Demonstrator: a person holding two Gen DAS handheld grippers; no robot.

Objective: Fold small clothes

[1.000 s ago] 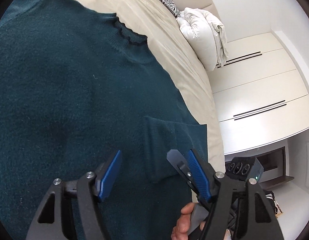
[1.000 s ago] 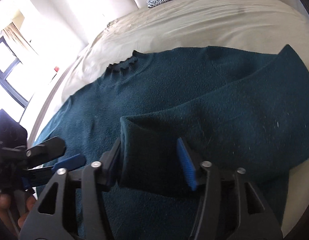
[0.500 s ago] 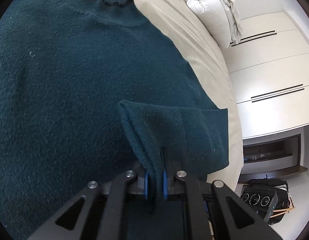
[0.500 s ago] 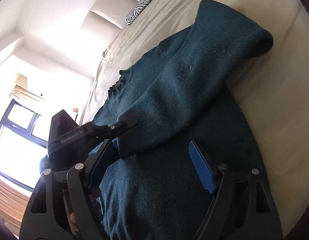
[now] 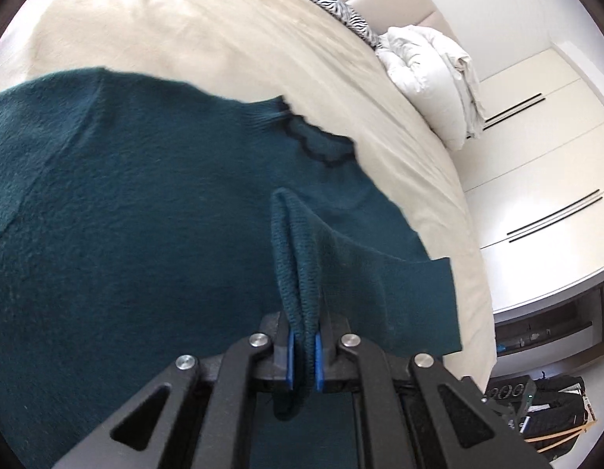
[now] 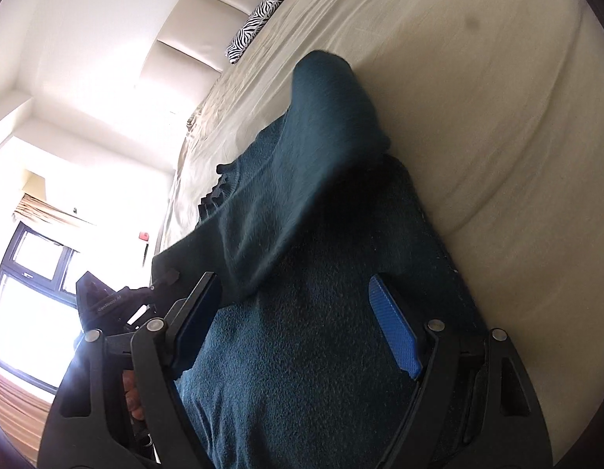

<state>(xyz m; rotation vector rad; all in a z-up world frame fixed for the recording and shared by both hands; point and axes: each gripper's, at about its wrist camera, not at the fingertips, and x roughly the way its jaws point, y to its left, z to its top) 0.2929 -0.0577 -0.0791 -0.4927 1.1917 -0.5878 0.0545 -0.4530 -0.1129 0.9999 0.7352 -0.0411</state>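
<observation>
- Sweater, dark teal, lies spread flat on the bed, neckline toward the pillows.
- Left gripper has its jaws pinching the sleeve cuff, probably to carry the sleeve across the body.
- Right gripper hovers over the fabric, jaws spread, nothing between them.
- Faint lettering on the left gripper's housing is illegible.

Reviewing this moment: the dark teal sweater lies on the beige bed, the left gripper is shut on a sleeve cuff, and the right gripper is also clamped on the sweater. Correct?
Not quite. The right gripper is open: in the right wrist view its blue fingers stand wide apart above the sweater, pinching nothing. The rest holds: the sweater lies on the beige bed, and the left gripper is shut on the sleeve cuff.
</observation>
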